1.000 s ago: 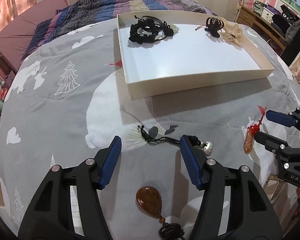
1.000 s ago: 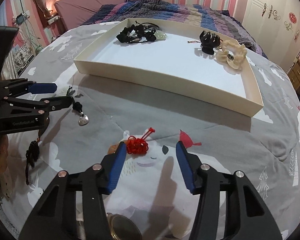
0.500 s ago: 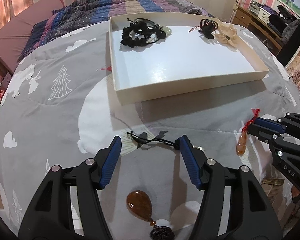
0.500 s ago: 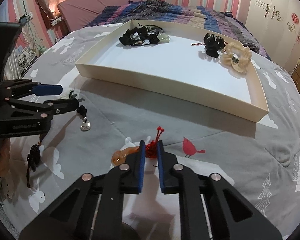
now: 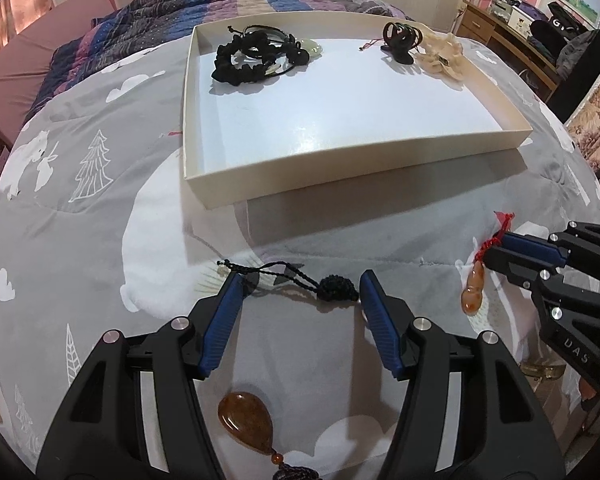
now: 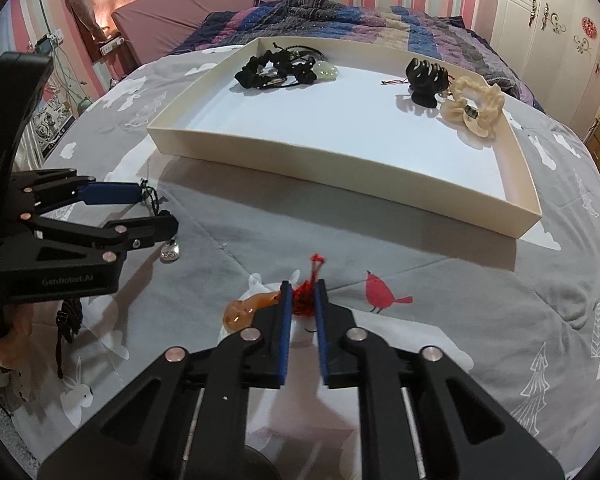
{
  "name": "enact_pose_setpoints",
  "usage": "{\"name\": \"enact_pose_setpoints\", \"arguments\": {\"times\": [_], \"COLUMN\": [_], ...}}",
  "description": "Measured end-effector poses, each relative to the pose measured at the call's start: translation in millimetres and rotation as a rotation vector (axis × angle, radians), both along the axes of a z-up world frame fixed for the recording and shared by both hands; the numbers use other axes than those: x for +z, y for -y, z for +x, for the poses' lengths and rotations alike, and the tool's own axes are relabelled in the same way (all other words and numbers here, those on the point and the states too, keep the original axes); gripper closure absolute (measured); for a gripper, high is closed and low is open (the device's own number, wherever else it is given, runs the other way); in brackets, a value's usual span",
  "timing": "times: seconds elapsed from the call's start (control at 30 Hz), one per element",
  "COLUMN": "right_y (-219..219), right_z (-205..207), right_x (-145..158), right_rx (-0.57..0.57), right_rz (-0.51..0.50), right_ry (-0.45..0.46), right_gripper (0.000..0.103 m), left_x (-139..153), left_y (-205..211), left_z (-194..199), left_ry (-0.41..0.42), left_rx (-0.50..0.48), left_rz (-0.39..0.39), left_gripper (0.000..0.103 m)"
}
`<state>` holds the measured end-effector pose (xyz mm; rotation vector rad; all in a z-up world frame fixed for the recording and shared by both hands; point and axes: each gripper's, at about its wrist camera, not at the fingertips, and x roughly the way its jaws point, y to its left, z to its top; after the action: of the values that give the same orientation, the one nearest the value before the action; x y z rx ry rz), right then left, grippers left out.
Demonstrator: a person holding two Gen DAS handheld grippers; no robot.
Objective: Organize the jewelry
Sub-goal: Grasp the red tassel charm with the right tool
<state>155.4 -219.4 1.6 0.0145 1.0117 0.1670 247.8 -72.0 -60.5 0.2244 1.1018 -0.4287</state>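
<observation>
My right gripper (image 6: 302,286) is shut on the red knotted cord (image 6: 306,300) of an orange gourd pendant (image 6: 246,310), which rests on the grey bedspread; the pendant also shows in the left wrist view (image 5: 473,294). My left gripper (image 5: 300,280) is open and straddles a black cord (image 5: 288,278) with a knot and a silver charm (image 6: 170,250). A cream tray (image 5: 340,172) lies beyond, holding black hair ties (image 5: 252,58), a black claw clip (image 5: 400,40) and a cream scrunchie (image 5: 444,56).
A brown teardrop pendant (image 5: 246,420) on a dark cord lies under my left gripper. A purple striped quilt (image 5: 220,4) covers the bed behind the tray. A desk (image 5: 512,16) with clutter stands at the far right.
My right gripper closed on the red cord of the gourd pendant. My left gripper moved forward over the black cord, still open.
</observation>
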Motion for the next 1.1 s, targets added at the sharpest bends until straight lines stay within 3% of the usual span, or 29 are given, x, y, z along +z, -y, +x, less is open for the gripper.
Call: {"name": "enact_pose_setpoints", "arguments": {"times": [0.27, 0.37, 0.5, 0.7, 0.73, 1.1], "right_y": [-0.6, 0.3, 1.9, 4.9, 6.2, 22.4], "right_z": [0.7, 1.2, 0.9, -0.1, -0.4, -3.8], "right_x": [-0.9, -1.1, 0.0, 2.9, 4.5, 20.0], "right_rx": [0.001, 0.005, 0.000, -0.003, -0.006, -0.030], "right_rz": [-0.005, -0.008, -0.011, -0.003, -0.002, 0.072], "right_ry": [0.008, 0.016, 0.028, 0.044, 0.051, 0.093], "right_gripper": [0.092, 0.093, 0.094, 0.095, 0.095, 0.095], "left_x": [-2.5, -1.7, 0.2, 2.2, 4.3, 40.4], "left_y": [0.7, -0.9, -4.5, -11.3, -12.7, -17.4], "left_z": [5.4, 6.3, 4.2, 0.1, 0.2, -12.0], "left_ry": [0.007, 0.018, 0.003, -0.021, -0.026, 0.034], "left_rx": [0.005, 0.011, 0.013, 0.012, 0.012, 0.000], "left_rz": [-0.005, -0.006, -0.026, -0.061, -0.074, -0.142], "left_gripper": [0.045, 0.056, 0.092, 0.097, 0.102, 0.102]}}
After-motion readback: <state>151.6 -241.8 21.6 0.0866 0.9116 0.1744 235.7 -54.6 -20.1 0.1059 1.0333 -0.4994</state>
